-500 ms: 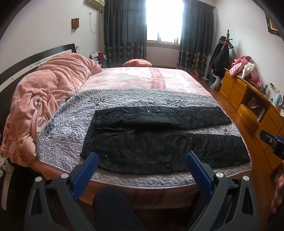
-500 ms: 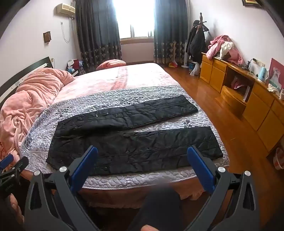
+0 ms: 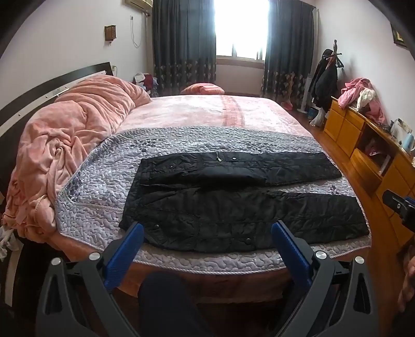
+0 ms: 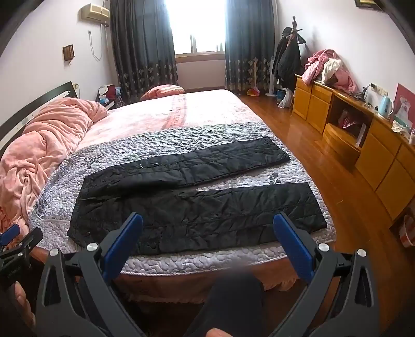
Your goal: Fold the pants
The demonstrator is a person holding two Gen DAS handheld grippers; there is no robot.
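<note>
Hovering wide open short of the bed's near edge, the left gripper (image 3: 206,242) and right gripper (image 4: 207,233) should be pinching the pants (image 3: 233,215) at waist and hem together.

Bedroom contents: a bed (image 3: 259,114) with pink sheet, a grey quilted coverlet (image 3: 98,186) across its near end, a crumpled pink blanket (image 3: 72,124) heaped by the dark headboard (image 3: 39,88), and a striped pink pillow (image 3: 202,89) at the far side. Dark patterned curtains (image 3: 184,44) flank a bright window (image 3: 241,26); an air conditioner (image 4: 94,11) is mounted high on the left wall. Along the right wall stand a coat rack (image 4: 288,57) hung with dark garments and a wooden dresser (image 4: 363,145) bearing a pile of pink clothes (image 4: 326,67) and a light blue kettle (image 4: 385,105), above wood flooring (image 4: 311,160).
</note>
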